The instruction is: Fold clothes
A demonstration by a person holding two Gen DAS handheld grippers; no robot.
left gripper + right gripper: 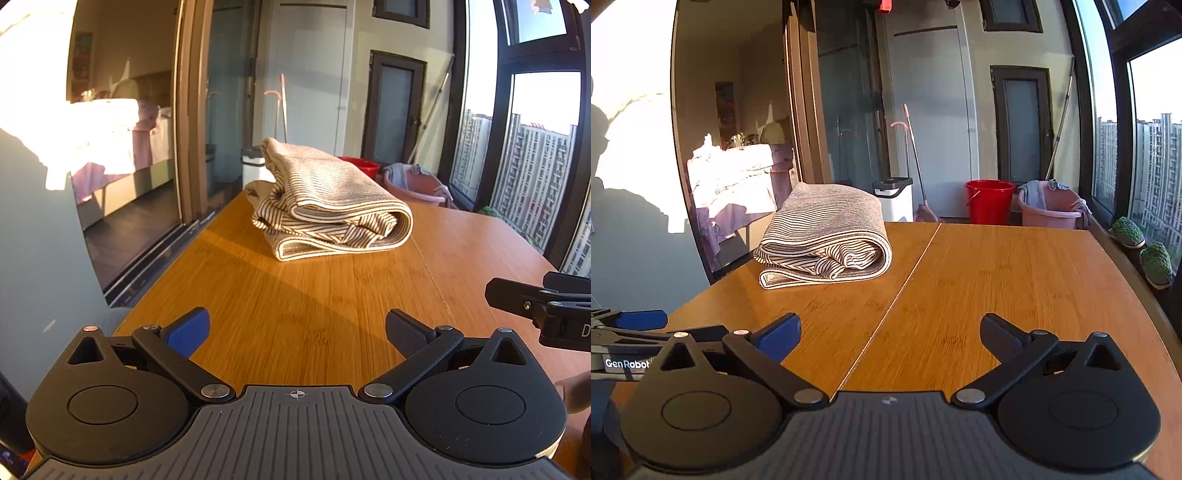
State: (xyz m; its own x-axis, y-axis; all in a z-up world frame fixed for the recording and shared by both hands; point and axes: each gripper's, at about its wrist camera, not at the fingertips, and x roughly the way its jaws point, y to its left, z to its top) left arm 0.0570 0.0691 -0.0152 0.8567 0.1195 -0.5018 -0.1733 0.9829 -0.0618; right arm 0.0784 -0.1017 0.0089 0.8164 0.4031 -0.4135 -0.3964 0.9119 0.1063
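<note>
Both wrist views look low along the table (295, 295) from its near end, facing the far wall and windows. Left view sits left of the seam, right view astride it. Each has its own spread claw in the foreground. Both share the folded cloth (827, 236), well ahead, and the red bucket (989, 201).

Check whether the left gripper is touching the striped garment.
Apart: the left wrist view shows bare table between the open left gripper and the striped garment.
</note>
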